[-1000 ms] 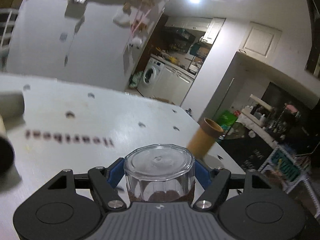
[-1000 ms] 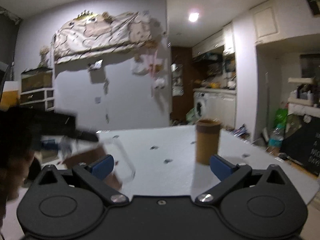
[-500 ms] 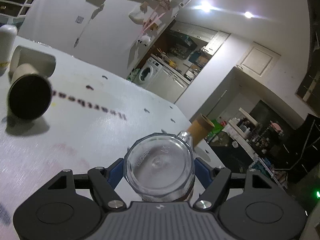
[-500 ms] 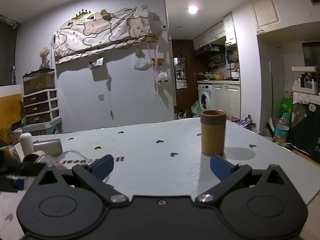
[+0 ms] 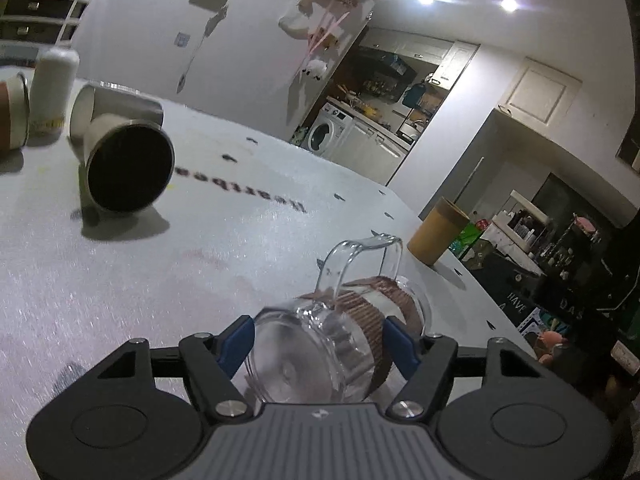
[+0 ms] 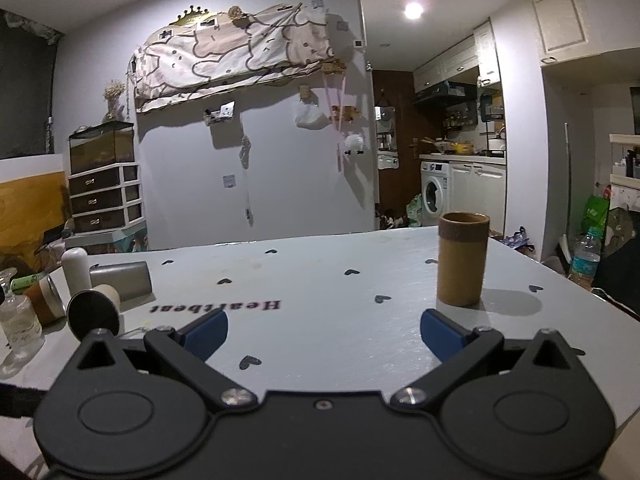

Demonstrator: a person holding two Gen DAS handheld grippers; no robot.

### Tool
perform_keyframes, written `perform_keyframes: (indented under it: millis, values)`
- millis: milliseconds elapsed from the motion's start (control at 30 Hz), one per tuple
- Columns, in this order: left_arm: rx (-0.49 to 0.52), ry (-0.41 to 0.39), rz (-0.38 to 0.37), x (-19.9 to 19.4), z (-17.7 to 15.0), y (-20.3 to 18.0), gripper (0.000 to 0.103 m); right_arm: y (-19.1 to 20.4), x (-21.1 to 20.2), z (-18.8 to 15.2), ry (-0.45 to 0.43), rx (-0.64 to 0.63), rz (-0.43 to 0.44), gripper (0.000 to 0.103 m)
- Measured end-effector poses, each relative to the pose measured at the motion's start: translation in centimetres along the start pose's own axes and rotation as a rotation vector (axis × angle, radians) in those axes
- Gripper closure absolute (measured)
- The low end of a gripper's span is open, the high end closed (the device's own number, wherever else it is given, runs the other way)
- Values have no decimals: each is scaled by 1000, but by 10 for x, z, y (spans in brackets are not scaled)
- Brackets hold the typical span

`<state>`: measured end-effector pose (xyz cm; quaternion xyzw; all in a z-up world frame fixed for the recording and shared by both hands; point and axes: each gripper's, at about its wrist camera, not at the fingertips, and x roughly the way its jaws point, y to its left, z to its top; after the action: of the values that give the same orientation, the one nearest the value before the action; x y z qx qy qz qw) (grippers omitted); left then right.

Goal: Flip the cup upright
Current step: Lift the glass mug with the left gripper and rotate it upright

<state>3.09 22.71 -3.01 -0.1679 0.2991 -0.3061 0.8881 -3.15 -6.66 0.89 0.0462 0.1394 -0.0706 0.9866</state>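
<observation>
Left gripper (image 5: 318, 344): blue-padded fingers (image 5: 236, 338) closed on the clear glass mug with a brown ribbed sleeve (image 5: 340, 340), one pad on each side of the body. Mug is tilted, thick glass base toward the camera, mouth pointing away, handle (image 5: 360, 256) sticking up on top; it sits over the near right part of the white table with small dark heart prints (image 5: 240, 248), and I cannot tell whether it touches the surface. Right gripper (image 6: 322, 330): fingers (image 6: 206, 330) spread wide, holding nothing, hovering over the near edge of the table. Upright tan cylindrical cup with a darker rim band (image 6: 462, 258) stands on the far right of the table, just beyond the right finger in the right wrist view, well apart from the mug in the left wrist view (image 5: 438, 236). "Heartbeat" lettering (image 6: 216, 306) is printed mid-table. At the left end: a cream tumbler lying on its side with its dark round end facing the camera (image 5: 128, 166), a grey cylindrical cup lying on its side (image 6: 120, 278) just behind it, a white rounded bottle standing upright (image 6: 76, 272) beside those, a brown-and-white can tipped over (image 6: 44, 302), and a small clear glass bottle (image 6: 18, 322) at the far left edge. Background: a white washing machine (image 6: 434, 198) in the kitchen nook, and a set of dark drawers (image 6: 104, 202) against the left wall.
</observation>
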Motion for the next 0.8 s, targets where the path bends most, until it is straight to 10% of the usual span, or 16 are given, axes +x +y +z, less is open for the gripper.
perform_keyframes:
  millis: [400, 800]
  values:
    - [-21, -9, -9, 16, 17, 20, 23, 16, 2, -27, 156, -47, 165, 13]
    - [2, 92, -103, 14, -6, 4, 23, 17, 55, -48, 309, 61, 107, 14]
